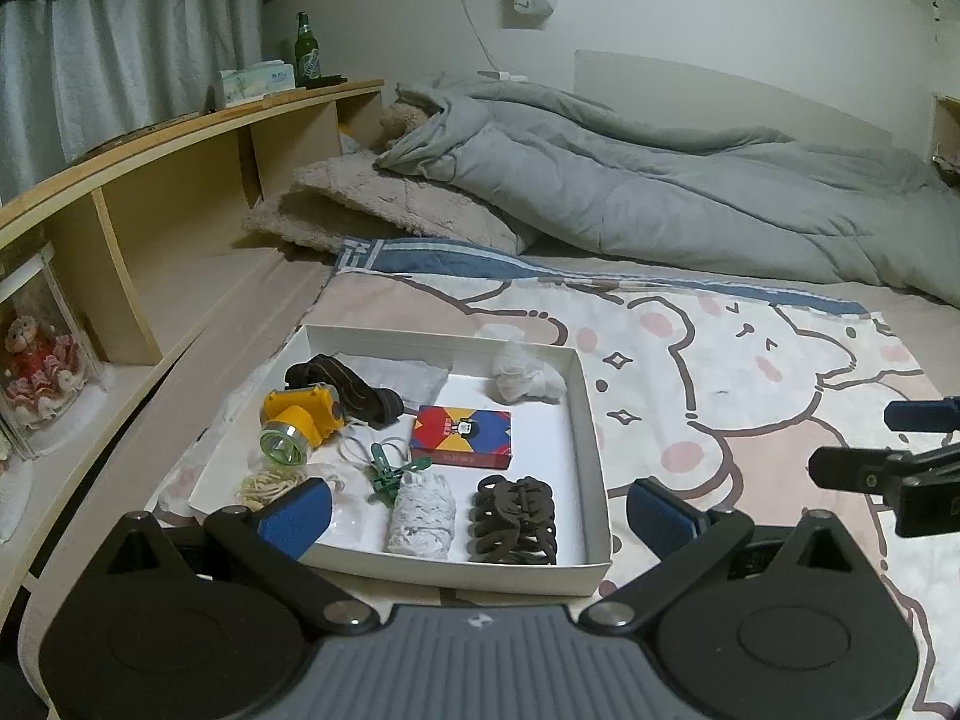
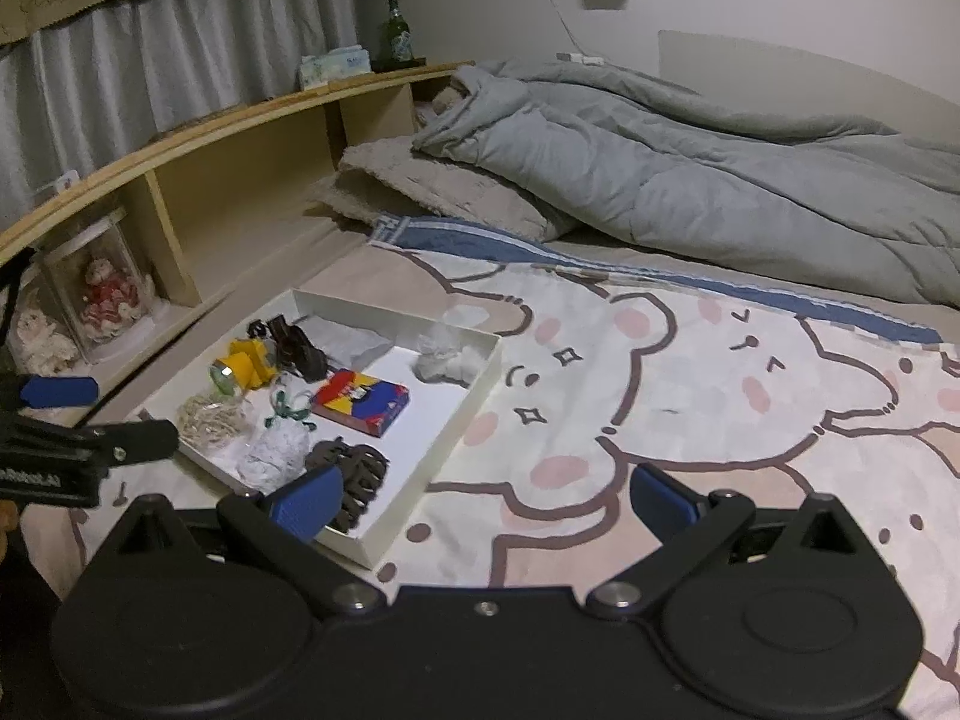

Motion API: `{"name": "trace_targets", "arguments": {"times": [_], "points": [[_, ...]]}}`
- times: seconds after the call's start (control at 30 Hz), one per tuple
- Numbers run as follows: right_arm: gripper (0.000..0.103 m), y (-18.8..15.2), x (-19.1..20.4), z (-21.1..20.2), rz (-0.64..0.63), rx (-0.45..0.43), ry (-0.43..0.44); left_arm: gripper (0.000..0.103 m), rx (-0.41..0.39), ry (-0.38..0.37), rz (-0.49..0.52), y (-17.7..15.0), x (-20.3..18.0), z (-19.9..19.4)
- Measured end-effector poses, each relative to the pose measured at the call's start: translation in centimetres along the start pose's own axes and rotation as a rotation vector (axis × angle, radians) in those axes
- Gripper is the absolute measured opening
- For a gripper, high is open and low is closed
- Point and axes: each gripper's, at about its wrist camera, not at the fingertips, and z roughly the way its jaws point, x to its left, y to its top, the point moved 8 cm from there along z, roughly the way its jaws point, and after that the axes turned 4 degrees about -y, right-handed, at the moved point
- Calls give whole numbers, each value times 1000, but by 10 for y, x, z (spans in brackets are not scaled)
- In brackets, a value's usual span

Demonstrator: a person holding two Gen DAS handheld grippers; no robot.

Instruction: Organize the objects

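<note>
Both grippers idle, holding nothing. Left gripper fingers spread wide, hovering over the near edge of the white tray. Right gripper also spread wide, over the bear-print blanket just right of the tray. Tray sits on the bed and holds the yellow headlamp, card box, green clip, brown hair claw, rubber bands, and crumpled white wads.
</note>
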Motion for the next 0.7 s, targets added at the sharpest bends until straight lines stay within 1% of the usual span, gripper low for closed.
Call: {"name": "trace_targets", "arguments": {"times": [0.23,0.7], "points": [[103,-2,-7,2,19,14,-4,103,2,-3,5,0,-2,2],[103,-1,-3,0,12,10,6,103,6,0,8,-2,-4,4]]}}
